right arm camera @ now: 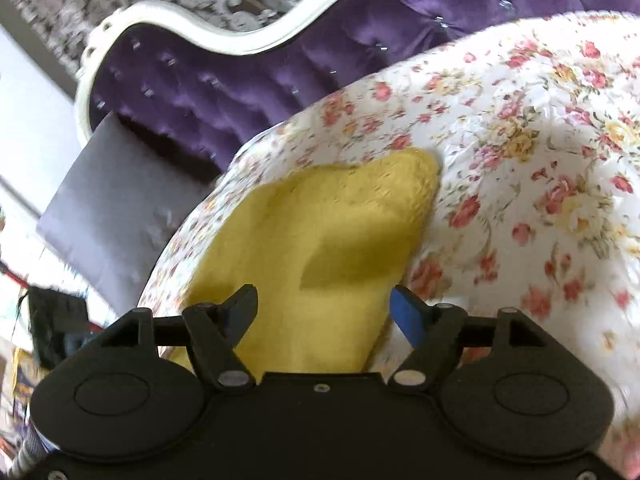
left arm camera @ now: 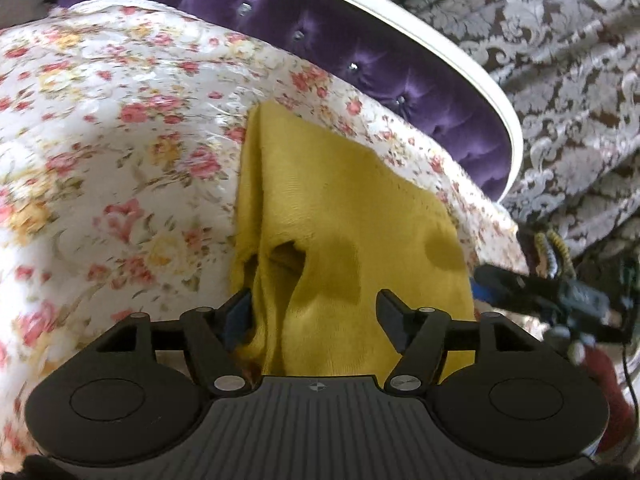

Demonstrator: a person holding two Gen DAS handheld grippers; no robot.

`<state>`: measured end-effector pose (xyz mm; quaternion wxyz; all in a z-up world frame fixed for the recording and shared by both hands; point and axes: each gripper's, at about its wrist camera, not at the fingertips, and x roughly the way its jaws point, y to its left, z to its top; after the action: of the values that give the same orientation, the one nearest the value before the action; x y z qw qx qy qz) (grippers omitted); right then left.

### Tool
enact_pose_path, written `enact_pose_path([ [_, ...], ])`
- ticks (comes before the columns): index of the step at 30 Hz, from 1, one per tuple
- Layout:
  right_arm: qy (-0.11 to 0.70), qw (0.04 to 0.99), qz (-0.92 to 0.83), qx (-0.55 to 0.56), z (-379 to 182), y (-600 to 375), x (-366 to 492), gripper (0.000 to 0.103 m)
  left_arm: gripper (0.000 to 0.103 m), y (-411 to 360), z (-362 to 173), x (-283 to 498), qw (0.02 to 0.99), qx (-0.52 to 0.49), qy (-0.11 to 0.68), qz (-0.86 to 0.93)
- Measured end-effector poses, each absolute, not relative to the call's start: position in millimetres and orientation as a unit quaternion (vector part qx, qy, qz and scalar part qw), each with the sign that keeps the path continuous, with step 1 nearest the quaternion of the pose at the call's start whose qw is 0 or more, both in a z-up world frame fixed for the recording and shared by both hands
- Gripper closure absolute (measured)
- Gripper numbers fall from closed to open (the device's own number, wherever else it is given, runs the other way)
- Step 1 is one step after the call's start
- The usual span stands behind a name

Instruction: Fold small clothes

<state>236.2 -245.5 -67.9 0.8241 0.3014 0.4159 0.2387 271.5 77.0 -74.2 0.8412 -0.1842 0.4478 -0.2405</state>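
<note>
Yellow knit garment [left arm camera: 352, 216] spread on floral bedspread [left arm camera: 120, 128], near purple tufted headboard [left arm camera: 360, 52]; near edge bunched into a fold by left gripper [left arm camera: 316, 312], jaws apart, cloth between them, pads not pressing; right gripper [right arm camera: 324, 308] likewise parted over flat yellow cloth, clamping nothing; grey cushion [right arm camera: 112, 184] beside bed; patterned curtain [left arm camera: 560, 60] behind.

- A home bedroom is indicated.
- A bed is covered by a floral quilt [left arm camera: 120, 140].
- A purple tufted headboard [left arm camera: 360, 52] is framed in white trim.
- A wall is hung with a damask curtain [left arm camera: 560, 60].
</note>
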Motion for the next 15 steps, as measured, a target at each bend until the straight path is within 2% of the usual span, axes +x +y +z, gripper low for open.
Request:
enact_pose_path([
  [4, 0.403, 0.821, 0.223, 0.337, -87.5, -249.3, 254.4, 0.027, 0.037, 66.4, -77.8, 281.1, 0.84, -0.162, 0.445, -0.266],
  [7, 0.38, 0.817, 0.232, 0.366, -93.0, -253.3, 264.8, 0.027, 0.039, 61.3, -81.7, 287.8, 0.825, -0.182, 0.448, -0.292],
  [8, 0.374, 0.817, 0.235, 0.37, -94.2, -253.8, 267.0, 0.032, 0.043, 59.9, -83.3, 289.9, 0.817, -0.194, 0.452, -0.302],
  [9, 0.37, 0.818, 0.237, 0.371, -95.2, -251.5, 271.3, 0.052, 0.065, 58.5, -84.5, 290.9, 0.811, -0.202, 0.455, -0.306],
  [10, 0.374, 0.819, 0.236, 0.365, -95.9, -249.2, 274.2, 0.065, 0.088, 56.7, -84.3, 290.5, 0.808, -0.209, 0.457, -0.307],
  [15, 0.365, 0.829, 0.245, 0.345, -64.2, -243.6, 267.5, 0.066, 0.091, 53.9, -68.0, 279.8, 0.789, -0.252, 0.459, -0.322],
])
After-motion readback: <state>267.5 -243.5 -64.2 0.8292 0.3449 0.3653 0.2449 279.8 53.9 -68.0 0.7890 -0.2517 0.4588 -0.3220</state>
